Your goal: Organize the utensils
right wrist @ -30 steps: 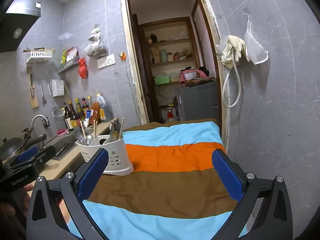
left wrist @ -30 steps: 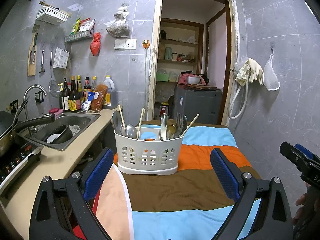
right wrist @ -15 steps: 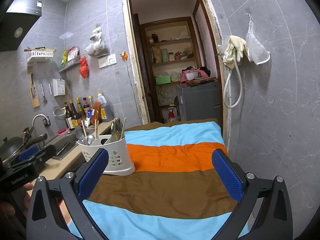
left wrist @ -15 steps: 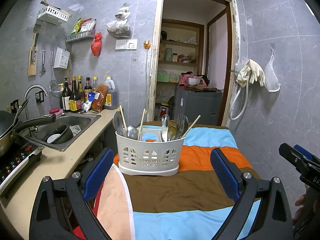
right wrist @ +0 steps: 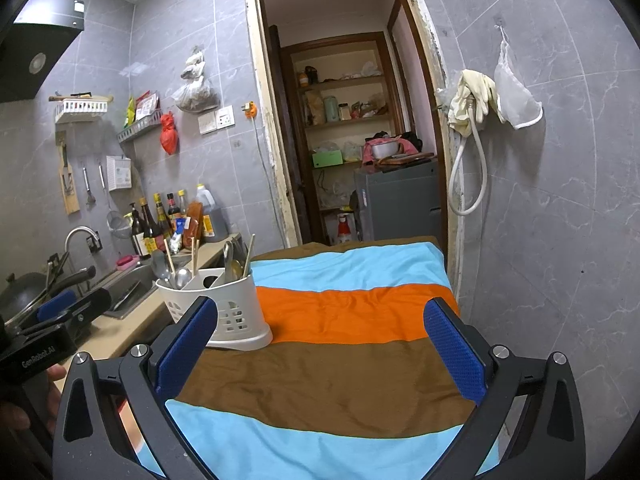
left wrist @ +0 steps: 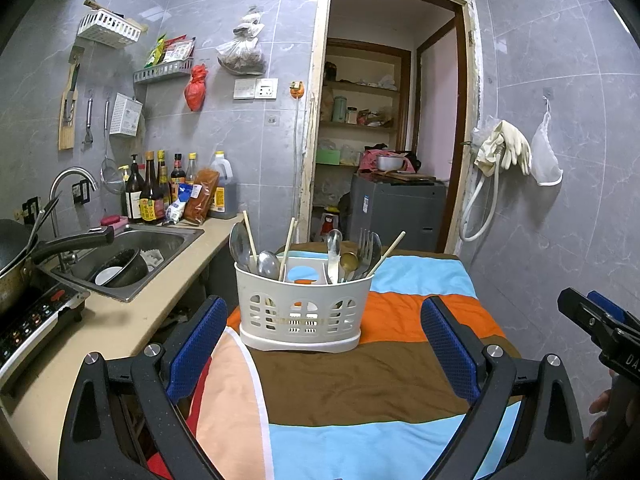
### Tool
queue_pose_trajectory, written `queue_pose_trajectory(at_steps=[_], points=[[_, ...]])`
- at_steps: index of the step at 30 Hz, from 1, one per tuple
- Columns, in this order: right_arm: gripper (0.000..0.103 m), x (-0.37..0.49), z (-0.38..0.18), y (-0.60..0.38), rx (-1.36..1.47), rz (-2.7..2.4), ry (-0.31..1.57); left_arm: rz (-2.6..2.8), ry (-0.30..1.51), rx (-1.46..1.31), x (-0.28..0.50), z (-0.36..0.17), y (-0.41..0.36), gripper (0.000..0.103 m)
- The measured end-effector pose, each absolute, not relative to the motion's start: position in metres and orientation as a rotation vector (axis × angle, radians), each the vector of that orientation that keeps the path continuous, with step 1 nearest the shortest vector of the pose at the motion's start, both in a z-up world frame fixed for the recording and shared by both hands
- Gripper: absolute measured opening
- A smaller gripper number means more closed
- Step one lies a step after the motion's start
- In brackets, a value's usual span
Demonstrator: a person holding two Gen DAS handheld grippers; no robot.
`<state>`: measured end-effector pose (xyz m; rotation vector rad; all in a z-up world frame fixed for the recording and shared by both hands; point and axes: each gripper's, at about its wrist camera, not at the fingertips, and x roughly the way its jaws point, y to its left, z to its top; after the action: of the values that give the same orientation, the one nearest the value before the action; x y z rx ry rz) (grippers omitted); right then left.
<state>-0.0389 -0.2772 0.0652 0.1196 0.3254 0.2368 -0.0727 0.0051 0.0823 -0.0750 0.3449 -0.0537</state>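
A white slotted utensil caddy [left wrist: 302,308] stands on the striped cloth [left wrist: 360,372], holding spoons [left wrist: 267,264], a fork [left wrist: 367,252] and chopsticks [left wrist: 286,249]. My left gripper [left wrist: 322,340] is open and empty, just short of the caddy. The caddy also shows in the right wrist view [right wrist: 224,308], ahead and to the left of my right gripper [right wrist: 320,344], which is open and empty above the cloth [right wrist: 352,376]. The right gripper's body shows at the right edge of the left wrist view [left wrist: 600,328].
A counter [left wrist: 100,332] runs along the left with a sink [left wrist: 132,252] holding dishes, a pan [left wrist: 12,256] on a stove, and sauce bottles [left wrist: 156,192]. A tiled wall [left wrist: 560,220] closes the right side. A doorway [left wrist: 384,140] lies beyond the table.
The left gripper has edged slightly toward the caddy, which looks a little larger. The right gripper has shifted slightly; both stay open.
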Motion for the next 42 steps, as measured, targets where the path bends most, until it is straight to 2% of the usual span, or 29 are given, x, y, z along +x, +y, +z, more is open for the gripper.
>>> queue_pose_trajectory(at_steps=[42], points=[[0.103, -0.038, 0.066, -0.277, 0.118, 0.236, 0.331, -0.037, 0.347, -0.08, -0.066, 0.074, 0.019, 0.095]])
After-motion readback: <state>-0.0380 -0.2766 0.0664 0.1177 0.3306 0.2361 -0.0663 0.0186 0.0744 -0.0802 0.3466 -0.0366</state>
